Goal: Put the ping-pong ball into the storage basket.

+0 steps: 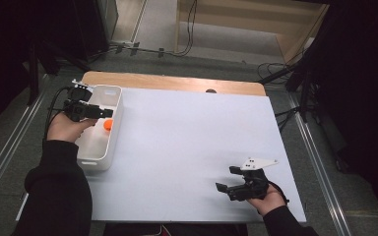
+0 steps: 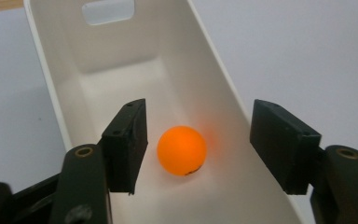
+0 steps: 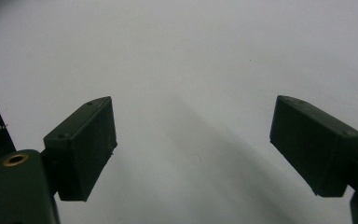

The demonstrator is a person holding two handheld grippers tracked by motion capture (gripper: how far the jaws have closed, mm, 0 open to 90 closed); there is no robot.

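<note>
Left gripper (image 2: 198,140) held over a white plastic bin (image 2: 51,93) at the table's left edge, jaws parted, nothing clamped. Orange ping-pong ball (image 2: 182,150) between the pads but free of both – a gap on each side, narrower toward the left pad, wider toward the right. Ball resting on the bin floor close to the bin's right wall, orange glow cast on that wall. Beyond the jaws, the bin's far end with a cut-out handle slot (image 2: 108,10). In the high view, same gripper (image 1: 98,112) reaching in over the bin's rim (image 1: 115,128), ball (image 1: 108,124) just ahead of the tips.

Right gripper (image 3: 193,144) spread wide, empty, above bare surface near the table's front right corner; in the high view (image 1: 229,179) well apart from the bin, grey three-cornered plate (image 1: 258,162) on top.

Surface under both – a pale blue-white sheet (image 1: 192,142), matt, unmarked, laid over a wooden tabletop (image 1: 177,82) showing as a strip along the far edge. Around it, grey carpeted floor (image 1: 10,147), metal floor rails either side, loose black cables (image 1: 192,29) beyond the far edge, dark curtains left and right, a light wooden frame (image 1: 256,19) at the back.
</note>
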